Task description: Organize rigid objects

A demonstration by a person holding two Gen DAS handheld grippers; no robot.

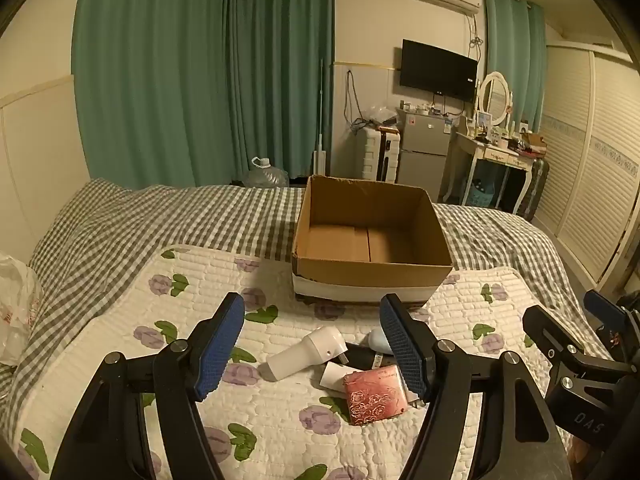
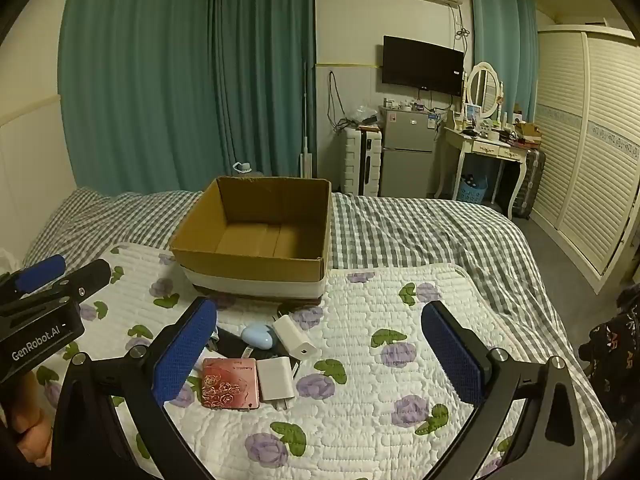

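A small pile of rigid items lies on the floral quilt [image 1: 192,280]: a white plug adapter [image 1: 302,354], a pink rose-patterned case [image 1: 374,394], a pale blue rounded gadget [image 1: 380,340] and a black item [image 1: 362,358] under them. My left gripper [image 1: 312,344] hovers above the pile, open and holding nothing. In the right wrist view the pink case [image 2: 229,384], two white chargers [image 2: 276,378] [image 2: 294,336] and the blue gadget [image 2: 260,334] lie by the left finger of my right gripper [image 2: 320,354], which is wide open with nothing in it. An open cardboard box [image 1: 372,274] [image 2: 248,266] stands just behind the pile, nothing visible inside.
The bed's grey checked cover [image 1: 160,216] spreads around the quilt. A plastic bag [image 1: 16,312] lies at the left edge. Beyond the bed stand a water jug [image 1: 266,176], a fridge [image 1: 424,148] and a dressing table [image 1: 496,152]. A wardrobe [image 2: 592,152] lines the right wall.
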